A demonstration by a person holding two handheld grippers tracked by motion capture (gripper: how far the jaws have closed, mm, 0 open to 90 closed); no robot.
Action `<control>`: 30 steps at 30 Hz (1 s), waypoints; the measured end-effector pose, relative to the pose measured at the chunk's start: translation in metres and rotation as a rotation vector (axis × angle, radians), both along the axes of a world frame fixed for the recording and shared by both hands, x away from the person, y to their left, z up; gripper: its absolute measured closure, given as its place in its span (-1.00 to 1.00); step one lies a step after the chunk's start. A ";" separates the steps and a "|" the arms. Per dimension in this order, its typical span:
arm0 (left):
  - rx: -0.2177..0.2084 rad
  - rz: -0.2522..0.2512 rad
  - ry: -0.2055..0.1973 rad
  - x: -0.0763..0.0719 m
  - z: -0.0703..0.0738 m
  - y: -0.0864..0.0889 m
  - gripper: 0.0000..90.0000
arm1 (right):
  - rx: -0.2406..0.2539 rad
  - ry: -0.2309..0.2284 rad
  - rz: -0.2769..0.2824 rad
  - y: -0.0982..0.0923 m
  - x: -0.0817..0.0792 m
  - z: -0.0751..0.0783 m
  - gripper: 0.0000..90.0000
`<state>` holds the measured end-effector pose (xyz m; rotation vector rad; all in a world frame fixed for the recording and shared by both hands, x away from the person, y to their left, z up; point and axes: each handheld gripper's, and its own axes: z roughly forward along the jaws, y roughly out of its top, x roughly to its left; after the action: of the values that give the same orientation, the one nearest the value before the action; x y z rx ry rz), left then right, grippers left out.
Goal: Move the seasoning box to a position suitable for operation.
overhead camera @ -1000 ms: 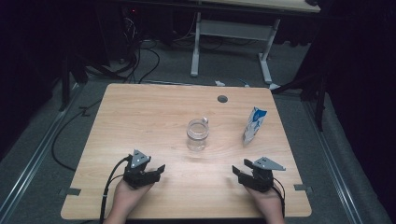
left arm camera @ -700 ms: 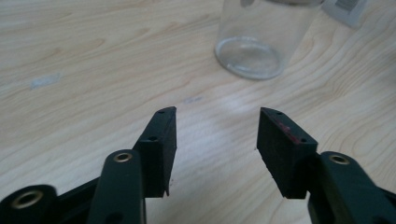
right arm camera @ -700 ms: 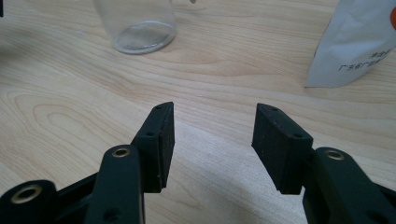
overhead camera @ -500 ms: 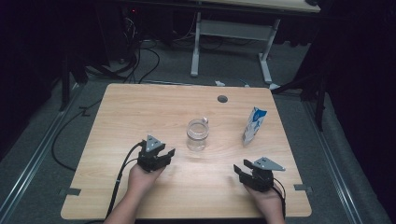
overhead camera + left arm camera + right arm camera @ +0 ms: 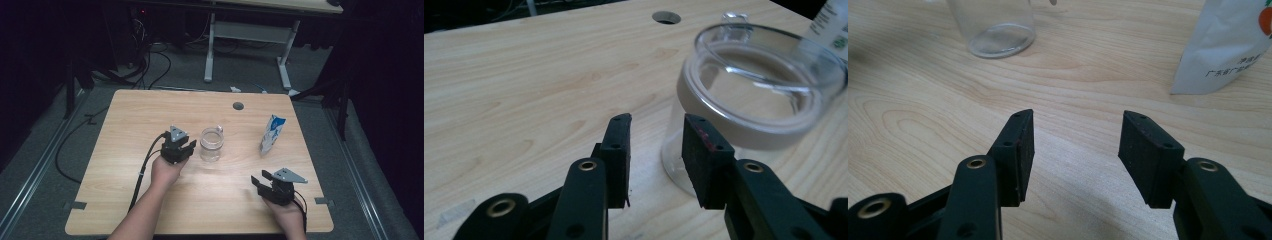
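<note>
Since the glass jar [image 5: 211,144] stands upright mid-table just right of your left gripper [image 5: 182,150], whose unclenched jaws have just been narrowing with nothing between them, reach with that hand; your right gripper [image 5: 263,183], released and empty, sits farther off.

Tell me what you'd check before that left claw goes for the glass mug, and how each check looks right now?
1. Glass mug upright on the table: ok.
2. Left gripper beside the mug, not touching: ok.
3. Its jaws have just been closing with nothing between them; the gap looks narrower than the mug, though perhaps fine for the wall: cannot tell.
4. Right gripper open, apart from the mug: ok.
5. Carton upright, clear of the mug: ok.
6. Mug empty: looks so in the left gripper view, ok.
</note>
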<state>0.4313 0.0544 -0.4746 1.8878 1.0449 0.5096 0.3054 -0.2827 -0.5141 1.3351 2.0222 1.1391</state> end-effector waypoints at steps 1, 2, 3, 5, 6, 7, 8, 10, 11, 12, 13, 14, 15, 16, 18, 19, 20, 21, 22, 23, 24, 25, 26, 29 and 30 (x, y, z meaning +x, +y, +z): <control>0.000 0.000 0.000 0.000 0.000 0.000 0.43 | 0.004 -0.001 -0.001 0.000 0.000 0.000 0.07; -0.007 0.004 -0.014 0.001 0.000 0.000 0.43 | 0.004 -0.001 -0.001 0.000 0.000 0.000 0.07; -0.009 0.007 -0.013 0.004 0.000 0.001 0.44 | 0.006 -0.003 0.000 0.000 0.000 0.001 0.07; 0.016 0.008 0.007 0.009 -0.001 0.001 0.48 | 0.010 -0.008 -0.008 -0.001 0.000 0.002 0.06; 0.039 -0.003 0.006 0.012 -0.002 0.000 0.49 | 0.009 -0.009 -0.008 -0.001 0.000 0.002 0.04; 0.039 -0.003 0.006 0.012 -0.002 0.000 0.50 | 0.009 -0.009 -0.008 -0.001 0.000 0.002 0.04; 0.041 -0.002 0.010 0.014 -0.001 -0.001 0.52 | 0.008 -0.005 -0.009 -0.002 0.000 0.001 0.03; 0.044 -0.013 0.008 0.017 0.000 -0.003 0.64 | 0.010 -0.003 -0.008 -0.001 0.001 0.001 0.03; 0.044 -0.013 0.008 0.017 0.000 -0.003 0.69 | 0.010 -0.003 -0.008 -0.001 0.001 0.001 0.03; 0.041 -0.017 0.008 0.018 0.000 -0.004 0.69 | 0.010 -0.003 -0.007 -0.001 0.001 0.001 0.03; 0.035 -0.021 0.009 0.020 0.001 -0.005 0.77 | 0.008 -0.004 -0.005 -0.001 0.001 0.001 0.03; 0.044 -0.024 0.001 0.021 0.002 -0.007 0.93 | 0.012 -0.002 -0.004 -0.001 0.001 0.001 0.03; 0.044 -0.024 0.001 0.021 0.002 -0.007 1.00 | 0.012 -0.002 -0.004 -0.001 0.001 0.001 0.03; 0.035 -0.029 0.002 0.022 0.003 -0.008 1.00 | 0.014 -0.002 -0.005 -0.001 0.001 0.001 0.03; 0.023 -0.038 0.004 0.023 0.003 -0.010 1.00 | 0.017 0.000 -0.008 -0.001 0.001 0.001 0.03; 0.025 -0.039 0.001 0.024 0.003 -0.011 1.00 | 0.019 0.002 -0.008 -0.001 0.001 0.001 0.03; 0.031 -0.041 0.003 0.024 0.001 -0.014 1.00 | 0.022 0.002 -0.005 -0.002 0.001 0.000 0.02; 0.031 -0.041 0.003 0.024 0.001 -0.014 1.00 | 0.022 0.002 -0.005 -0.002 0.001 0.000 0.02; 0.032 -0.047 0.004 0.024 0.000 -0.015 1.00 | 0.023 0.004 -0.004 -0.002 0.001 0.000 0.02; 0.032 -0.047 0.004 0.024 0.000 -0.015 1.00 | 0.023 0.004 -0.004 -0.002 0.001 0.000 0.02; 0.032 -0.054 0.006 0.024 -0.002 -0.017 1.00 | 0.025 0.006 -0.005 -0.001 0.000 0.000 0.02; 0.032 -0.054 0.006 0.024 -0.002 -0.017 1.00 | 0.023 0.006 -0.005 -0.001 0.000 0.000 0.03; 0.042 -0.062 0.009 0.023 -0.003 -0.020 1.00 | 0.021 0.005 -0.004 -0.001 0.000 0.000 0.03; 0.042 -0.063 0.003 0.021 -0.004 -0.021 1.00 | 0.016 0.008 0.000 -0.001 0.001 -0.001 0.03; 0.036 -0.061 0.005 0.021 -0.004 -0.021 1.00 | 0.017 0.010 -0.003 -0.001 0.001 -0.001 0.03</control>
<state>0.4520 0.0329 -0.4788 1.9475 0.9844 0.4922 0.3062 -0.2837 -0.5154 1.3539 2.0215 1.1527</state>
